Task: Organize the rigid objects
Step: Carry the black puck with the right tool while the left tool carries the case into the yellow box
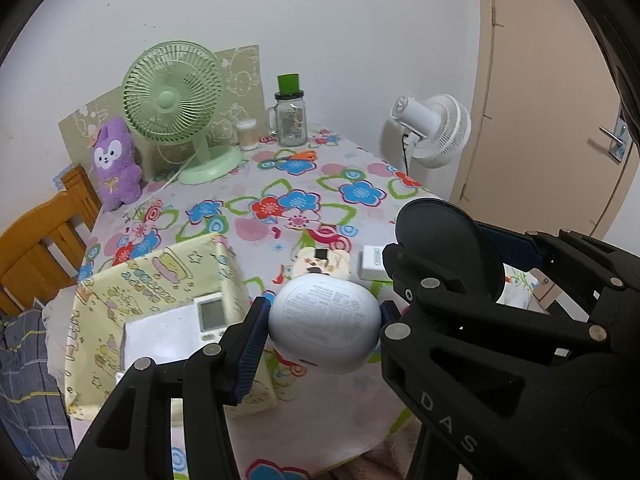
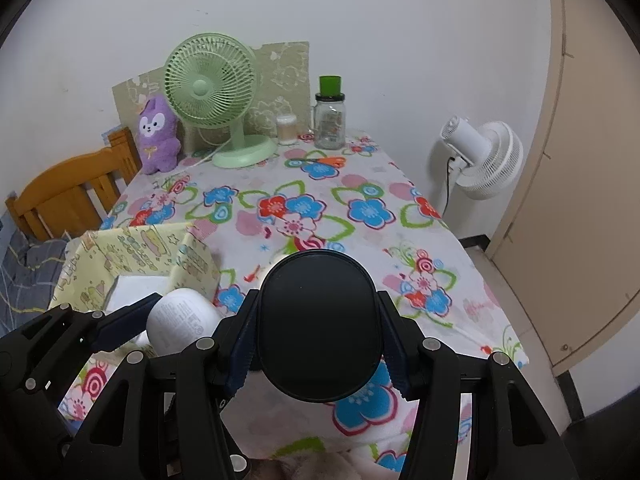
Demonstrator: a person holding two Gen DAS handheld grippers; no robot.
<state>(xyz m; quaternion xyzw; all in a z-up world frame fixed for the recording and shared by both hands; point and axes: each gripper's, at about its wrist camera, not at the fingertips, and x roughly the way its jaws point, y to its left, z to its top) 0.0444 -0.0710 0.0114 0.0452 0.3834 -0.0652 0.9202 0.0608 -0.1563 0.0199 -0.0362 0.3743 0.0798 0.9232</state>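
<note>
Held, my left claw (image 1: 324, 330): clamped on a white rounded case (image 1: 324, 324), label side up, lifted clear of the counter (image 1: 280, 184) and just beside the near right corner of the yellow patterned box (image 1: 160, 280).

Held, my right claw (image 2: 318, 332): clamped on a dark oval case (image 2: 318, 324), also off the counter, right of the box and next to the white case.

In the box: a white flat device with a small screen (image 1: 210, 316), lying on the bottom. This much I judge sorted.

On the counter, just right of the box: a cream bear-print item (image 1: 320, 264) and a small white block (image 1: 374, 266), both loose and, by my reckoning, not yet put away.

Farther back from the box: orange-handled scissors (image 1: 298, 156), then a green desk fan (image 1: 176, 104), a purple plush toy (image 1: 116, 160), a cotton-swab tub (image 1: 248, 134) and a green-lidded jar (image 1: 291, 114) along the wall.

Status, as I judge it: partway. Two cases in hand, presumably to go into the box; two or more loose pieces left.
</note>
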